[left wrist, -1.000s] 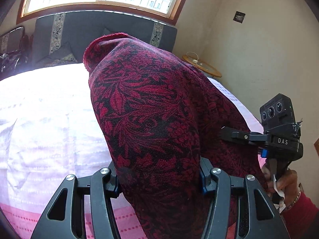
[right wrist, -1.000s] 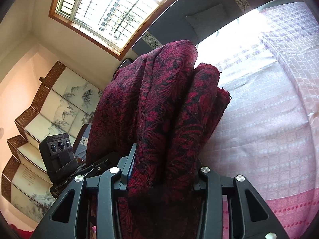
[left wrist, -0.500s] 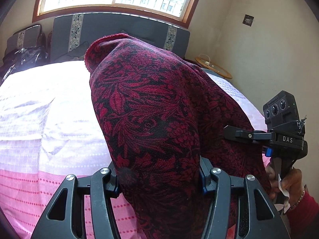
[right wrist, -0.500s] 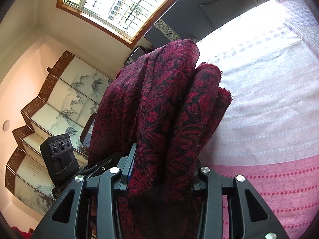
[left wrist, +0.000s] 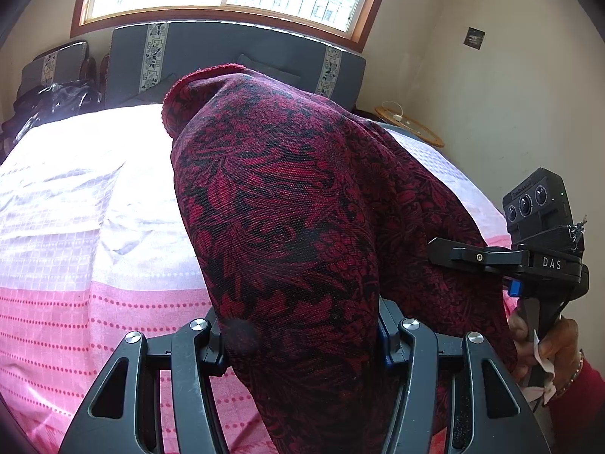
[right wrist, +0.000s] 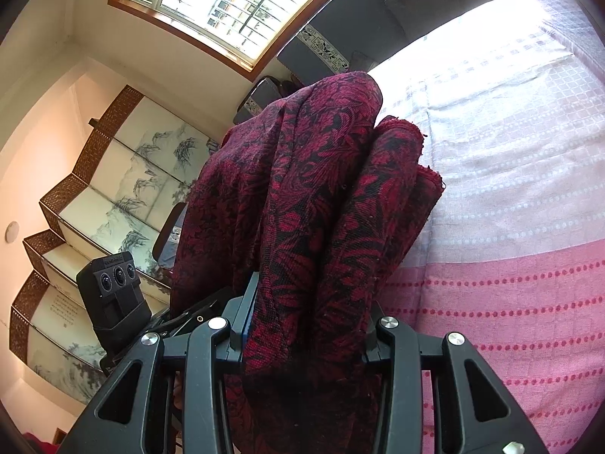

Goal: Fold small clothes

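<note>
A dark red cloth with a black floral pattern [left wrist: 287, 219] hangs between my two grippers above the bed. My left gripper [left wrist: 300, 335] is shut on a bunched part of it; the cloth drapes over and hides the fingertips. My right gripper [right wrist: 306, 325] is shut on another bunched edge of the same cloth [right wrist: 314, 204], folded in thick layers. In the left wrist view the right gripper [left wrist: 544, 261] is at the right, held by a hand. In the right wrist view the left gripper [right wrist: 113, 295] is at the lower left.
The bed [left wrist: 75, 249] has a pink and white dotted cover [right wrist: 510, 227]. A grey headboard [left wrist: 234, 56] stands under the window. A round wooden side table [left wrist: 410, 126] is at the far right. A folding painted screen [right wrist: 94, 196] stands to the left.
Both grippers have tilted downward with the cloth, so more of the pink bedcover and headboard shows. The grip on the cloth has not changed.
</note>
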`<state>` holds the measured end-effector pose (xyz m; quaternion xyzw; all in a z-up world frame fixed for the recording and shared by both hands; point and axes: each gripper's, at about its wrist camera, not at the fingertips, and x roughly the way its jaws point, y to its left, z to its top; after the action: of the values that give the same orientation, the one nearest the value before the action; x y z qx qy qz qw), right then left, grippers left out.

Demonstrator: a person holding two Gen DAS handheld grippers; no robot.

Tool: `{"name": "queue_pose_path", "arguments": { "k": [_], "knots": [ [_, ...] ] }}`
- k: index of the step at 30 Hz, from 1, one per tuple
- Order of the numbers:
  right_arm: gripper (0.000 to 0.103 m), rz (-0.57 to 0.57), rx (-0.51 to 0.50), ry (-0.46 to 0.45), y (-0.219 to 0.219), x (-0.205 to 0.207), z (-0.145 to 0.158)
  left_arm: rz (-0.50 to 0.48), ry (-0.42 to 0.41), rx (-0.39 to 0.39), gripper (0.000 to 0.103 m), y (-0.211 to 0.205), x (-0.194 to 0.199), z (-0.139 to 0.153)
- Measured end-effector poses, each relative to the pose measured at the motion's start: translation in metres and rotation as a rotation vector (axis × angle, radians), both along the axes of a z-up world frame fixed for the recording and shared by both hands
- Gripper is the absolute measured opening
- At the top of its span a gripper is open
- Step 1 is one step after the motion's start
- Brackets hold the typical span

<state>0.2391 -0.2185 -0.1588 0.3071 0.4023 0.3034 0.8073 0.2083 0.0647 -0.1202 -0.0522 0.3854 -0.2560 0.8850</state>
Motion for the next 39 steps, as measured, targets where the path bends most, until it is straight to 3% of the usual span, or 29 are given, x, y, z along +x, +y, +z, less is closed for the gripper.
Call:
{"name": "queue_pose_path", "arguments": {
  "k": [31, 39],
  "knots": [
    [0.037, 0.04, -0.018, 0.031, 0.001, 0.012, -0.01, 0.023, 0.039, -0.024, 0.056, 0.01, -0.005, -0.02],
    [0.037, 0.036, -0.024, 0.035, 0.002, 0.013, -0.016, 0.025, 0.012, 0.003, 0.058, 0.006, -0.014, -0.025]
  ]
}}
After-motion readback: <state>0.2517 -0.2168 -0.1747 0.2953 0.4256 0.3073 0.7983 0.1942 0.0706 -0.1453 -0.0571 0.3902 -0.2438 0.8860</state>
